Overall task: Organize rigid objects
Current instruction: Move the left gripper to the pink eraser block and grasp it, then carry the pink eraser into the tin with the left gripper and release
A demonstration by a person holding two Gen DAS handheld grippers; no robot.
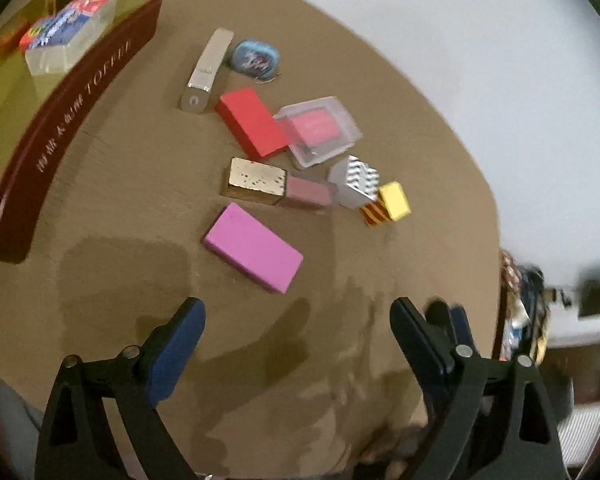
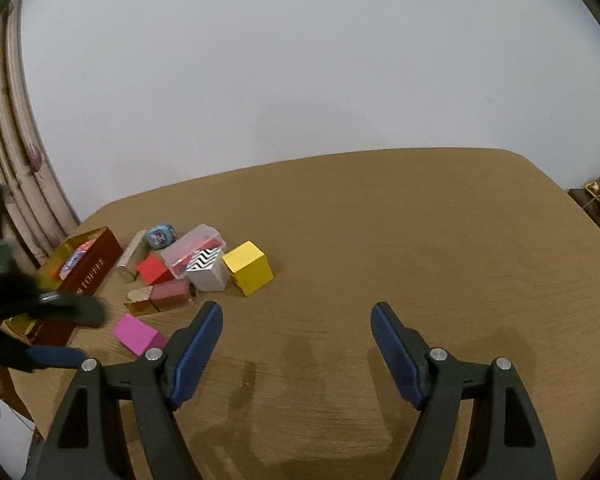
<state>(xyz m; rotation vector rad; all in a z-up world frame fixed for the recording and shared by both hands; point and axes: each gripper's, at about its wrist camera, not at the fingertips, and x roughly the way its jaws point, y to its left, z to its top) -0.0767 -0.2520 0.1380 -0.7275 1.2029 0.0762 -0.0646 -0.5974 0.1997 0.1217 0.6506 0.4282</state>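
Brown wood-grain covers the worktop (image 2: 380, 240), which carries a cluster of small rigid items and a dark red tin (image 1: 72, 120) with a gold interior.

Left tongs (image 1: 298, 328): the blue-padded fingers (image 1: 180, 344) stand wide apart and hold nothing. The tool hangs above the worktop, angled downward, with the pink block (image 1: 253, 248) lying just ahead of the finger tips. In the right wrist view the left tongs (image 2: 56, 356) appear blurred at the left edge, beside the tin (image 2: 88, 268).

Right tongs (image 2: 296, 320): the fingers (image 2: 198, 344) are likewise spread wide and empty. The tool is held low over bare worktop, pointing toward the far wall, well apart from the cluster, which lies ahead and to its left.

Item positions, left wrist view:
- The tin sits at the left and contains a clear-wrapped packet (image 1: 68, 32).
- A silver bar (image 1: 206, 70) lies beside a blue oval case (image 1: 256, 58).
- A red block (image 1: 254, 122) touches a clear plastic box (image 1: 320, 132) with pink contents.
- A gold block (image 1: 256, 180) abuts a dusky pink block (image 1: 308, 194).
- A zigzag-patterned cube (image 1: 356, 184) stands next to a yellow cube (image 1: 394, 200).

All of these items rest on the worktop outside the tin.
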